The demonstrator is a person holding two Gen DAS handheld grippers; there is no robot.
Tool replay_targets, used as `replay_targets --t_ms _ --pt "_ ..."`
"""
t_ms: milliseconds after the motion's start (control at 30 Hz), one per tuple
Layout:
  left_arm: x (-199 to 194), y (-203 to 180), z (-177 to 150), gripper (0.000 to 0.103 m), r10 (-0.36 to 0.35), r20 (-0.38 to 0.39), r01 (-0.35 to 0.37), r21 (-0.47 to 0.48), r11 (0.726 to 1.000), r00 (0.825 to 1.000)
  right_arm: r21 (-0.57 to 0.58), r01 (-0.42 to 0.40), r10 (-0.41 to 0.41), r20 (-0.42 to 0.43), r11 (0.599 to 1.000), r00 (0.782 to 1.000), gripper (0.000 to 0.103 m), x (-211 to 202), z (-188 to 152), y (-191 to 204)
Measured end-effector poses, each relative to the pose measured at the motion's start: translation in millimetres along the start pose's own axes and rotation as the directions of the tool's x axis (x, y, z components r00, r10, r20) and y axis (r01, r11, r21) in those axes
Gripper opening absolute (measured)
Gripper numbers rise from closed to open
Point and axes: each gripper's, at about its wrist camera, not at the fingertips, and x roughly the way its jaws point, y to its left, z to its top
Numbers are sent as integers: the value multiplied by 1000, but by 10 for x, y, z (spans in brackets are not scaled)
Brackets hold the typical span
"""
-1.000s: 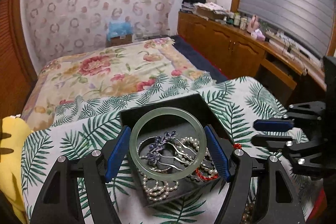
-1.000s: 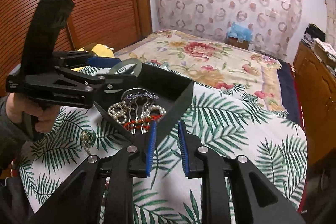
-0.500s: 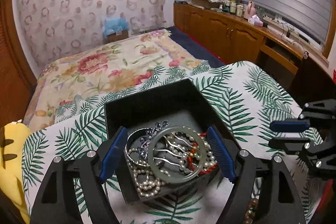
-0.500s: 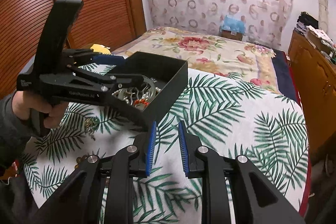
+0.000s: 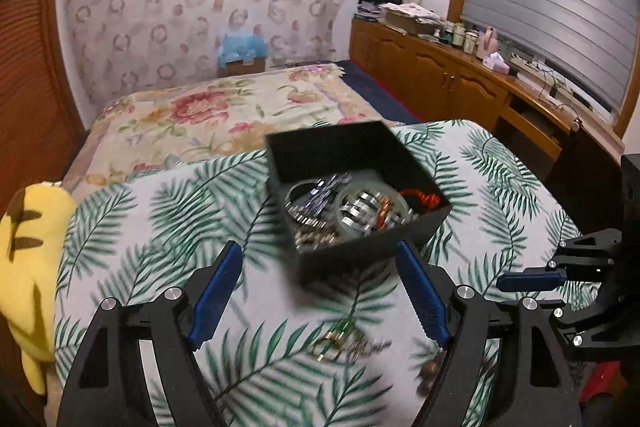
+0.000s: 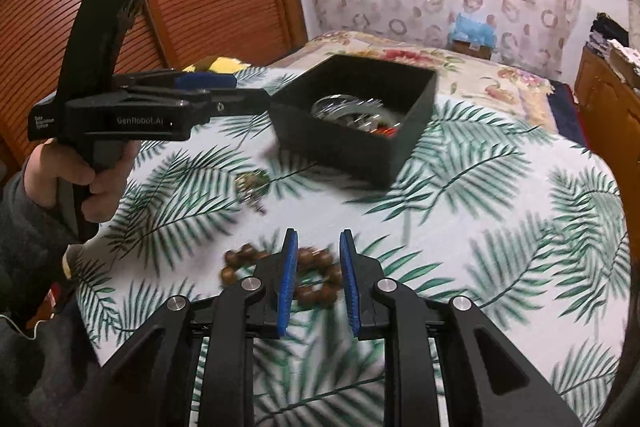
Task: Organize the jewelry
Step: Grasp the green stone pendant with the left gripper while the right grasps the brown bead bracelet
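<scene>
Both fingers of the left gripper (image 5: pixel 320 291) stand wide apart with nothing between them; its jaws have just been opening. On the right gripper (image 6: pixel 318 281) the fingers sit narrowly apart, not pressing on anything, hovering over the brown bead bracelet (image 6: pixel 280 269) on the near side of the leaf-print cloth (image 6: pixel 500 227).

1 black box (image 5: pixel 352 183) sits farther off on the cloth and already holds the pale green bangle (image 5: pixel 372 211) among pearls, a red cord and metal pieces, too blurred to count. 2 items look left outside it: the bead bracelet and 1 small greenish trinket (image 5: pixel 340 337), lying between the box and the bracelet.

Risks, as I judge them: the narrow right opening could push the beads aside instead of straddling a strand, and the loose cloth may bunch under the tips.
</scene>
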Motion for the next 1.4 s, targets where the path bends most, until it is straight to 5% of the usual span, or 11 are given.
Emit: replay_targets --t_ms 467,900,1100,1200,1400 --pt "-100 250 -367 76 -14 -11 13 -85 996 1000 75 65 -60 -66 995 996 24 235 -61 149" --pt "-92 212 -468 76 -35 -16 33 -79 996 999 25 234 -229 -126 972 965 27 104 -90 0" --pt "-24 204 -536 76 -25 -48 22 -65 998 999 69 186 -177 -127 980 976 27 82 -131 -44" --pt "23 222 -567 59 -49 -71 45 -65 997 996 98 153 -139 -135 983 981 27 110 -159 -62" --pt "133 187 -564 44 -81 -110 74 -67 995 991 170 125 -103 -131 977 986 30 189 -155 -142"
